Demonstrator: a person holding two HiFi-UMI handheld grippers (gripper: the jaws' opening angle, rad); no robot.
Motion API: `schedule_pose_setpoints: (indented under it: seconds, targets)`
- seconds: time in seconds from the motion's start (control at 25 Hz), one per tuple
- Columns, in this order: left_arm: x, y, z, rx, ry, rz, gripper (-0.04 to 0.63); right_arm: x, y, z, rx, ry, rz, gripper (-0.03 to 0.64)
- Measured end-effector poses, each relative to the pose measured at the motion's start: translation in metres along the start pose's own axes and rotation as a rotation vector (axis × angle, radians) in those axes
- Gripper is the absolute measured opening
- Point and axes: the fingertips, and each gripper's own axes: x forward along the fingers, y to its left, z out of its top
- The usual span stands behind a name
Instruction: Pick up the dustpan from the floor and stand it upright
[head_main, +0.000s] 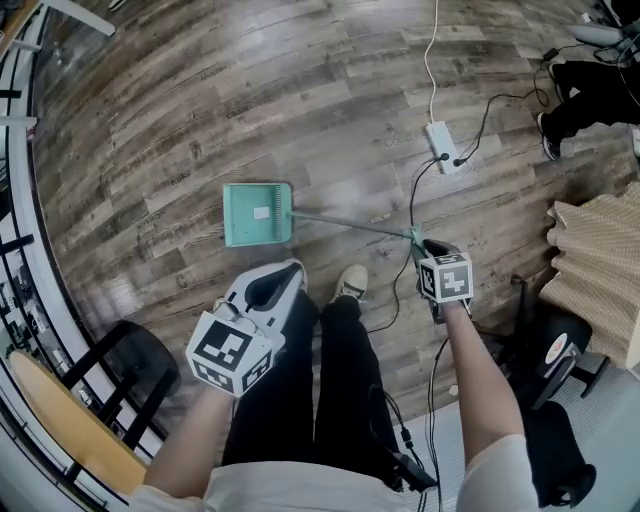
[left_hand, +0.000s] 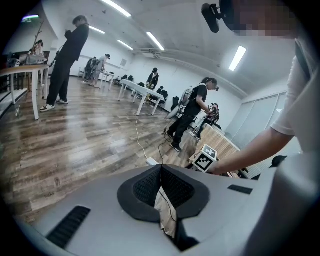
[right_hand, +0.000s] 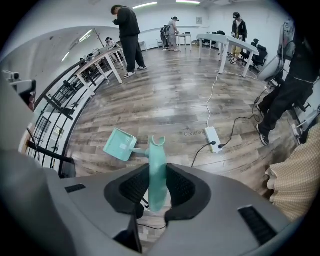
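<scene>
A teal dustpan (head_main: 258, 214) lies with its pan low on the wooden floor, and its long thin handle (head_main: 350, 224) slants up to the right. My right gripper (head_main: 418, 243) is shut on the handle's end. In the right gripper view the teal handle (right_hand: 156, 175) stands pressed between the black pads, with the pan (right_hand: 120, 144) beyond it to the left. Whether the pan still touches the floor I cannot tell. My left gripper (head_main: 290, 270) hovers over my left leg, below the pan and apart from it. Its pads (left_hand: 150, 187) meet at the tip with nothing between them.
A white power strip (head_main: 441, 147) with cables lies on the floor beyond the handle. My shoe (head_main: 350, 283) is just below the dustpan. A black chair (head_main: 130, 360) and a railing (head_main: 20, 250) are at the left, a beige wicker piece (head_main: 595, 260) at the right. Several people stand further off.
</scene>
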Motion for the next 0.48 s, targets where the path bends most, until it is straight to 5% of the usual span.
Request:
schedule_pose_setpoints:
  seconds: [0.48]
  targets:
    - [-0.038,-0.003,-0.001,-0.046,-0.026,0.035,0.025,-0.022,0.058,0.037,-0.075,-0.014,-0.001,0.121]
